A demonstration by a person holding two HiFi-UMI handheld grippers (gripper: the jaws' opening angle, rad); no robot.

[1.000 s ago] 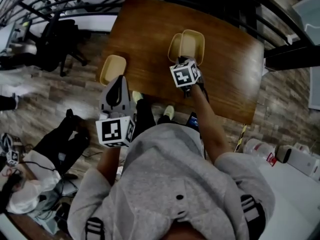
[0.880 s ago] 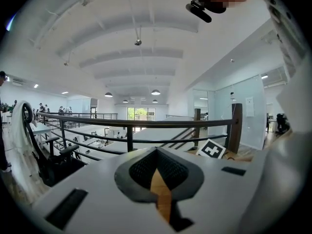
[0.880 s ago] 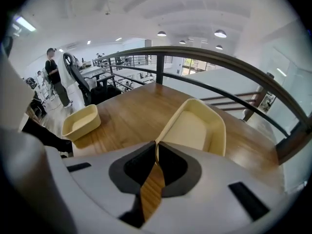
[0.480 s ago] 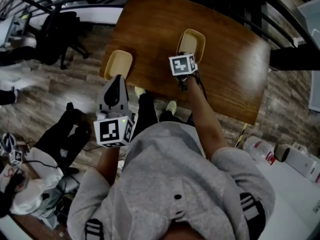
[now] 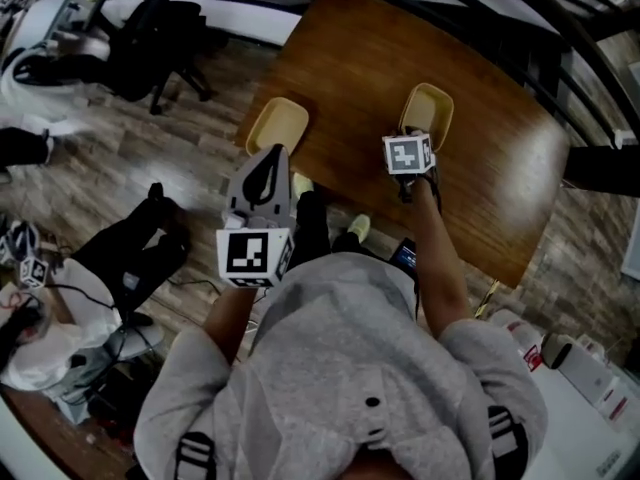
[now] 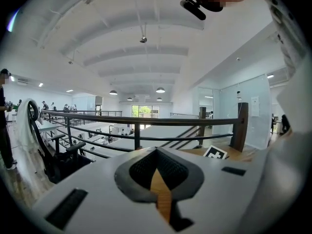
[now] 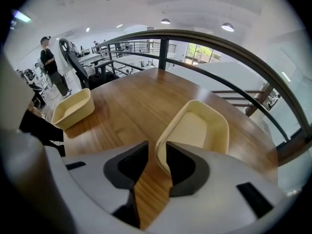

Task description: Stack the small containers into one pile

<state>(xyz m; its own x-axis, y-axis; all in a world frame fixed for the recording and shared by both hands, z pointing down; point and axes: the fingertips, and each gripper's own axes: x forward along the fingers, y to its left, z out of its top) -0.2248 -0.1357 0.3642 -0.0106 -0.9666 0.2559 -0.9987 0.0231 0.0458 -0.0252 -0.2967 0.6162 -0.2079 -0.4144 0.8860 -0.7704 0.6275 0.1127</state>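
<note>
The right gripper point(image 7: 157, 147) points steeply down at the table, its marker cube point(image 5: 407, 154) uppermost when seen from above. Its jaws have just been opening and stand apart, with the near rim of a pale yellow container point(image 7: 201, 130) between them. The rim sits just beside the right jaw, while bare wood shows between it and the left jaw, so nothing is pinched. This container rests upright on the wooden table point(image 5: 350, 58), toward the right side and a little back from the near edge. Its rim looks rather thick, and it may be two containers nested together, though I can't tell for sure.

The left gripper point(image 6: 157, 155) is held nearly level off the table's near left edge, over the floor. Its jaws are pressed together with nothing in them. From above, its tip lies just short of a second pale yellow container point(image 5: 277, 126). That one sits upright at the table's near left corner, well apart from the first.

Past the far edge of the table runs a dark metal railing point(image 6: 141, 120) with a wooden post point(image 6: 240, 126). Off to the left a black office chair point(image 5: 165, 28) stands on the wood-plank floor point(image 5: 180, 158). The person holding both grippers wears a grey top point(image 5: 340, 368).
</note>
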